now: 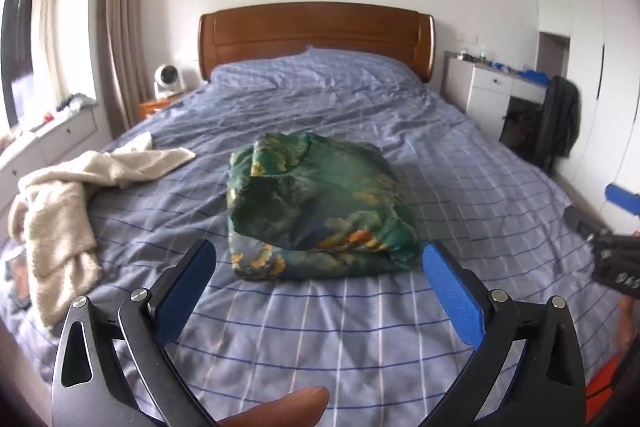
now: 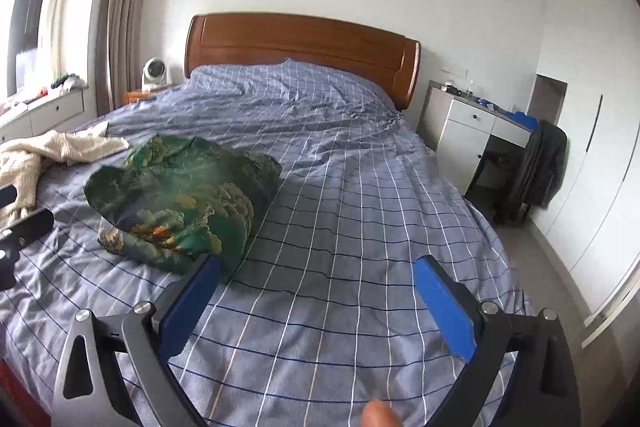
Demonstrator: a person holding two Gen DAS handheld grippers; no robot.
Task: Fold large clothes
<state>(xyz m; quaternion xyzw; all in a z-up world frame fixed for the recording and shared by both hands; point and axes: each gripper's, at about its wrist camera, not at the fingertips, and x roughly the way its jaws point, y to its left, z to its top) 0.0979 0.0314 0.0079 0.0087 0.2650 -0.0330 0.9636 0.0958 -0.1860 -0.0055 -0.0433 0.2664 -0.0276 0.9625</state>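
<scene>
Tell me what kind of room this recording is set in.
A home bedroom: a large bed with blue checked bedding and a brown wooden headboard, a white wardrobe with tall doors, and brown floor-length curtains at the window.

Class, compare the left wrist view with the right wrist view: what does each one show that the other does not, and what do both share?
Only the left wrist view shows the whole cream garment down to the bed's near edge, and the green bundle centred between the open left gripper. Only the right wrist view shows the floor beside the bed, with the open right gripper over bare sheet. Both show the headboard, fan and desk.
</scene>
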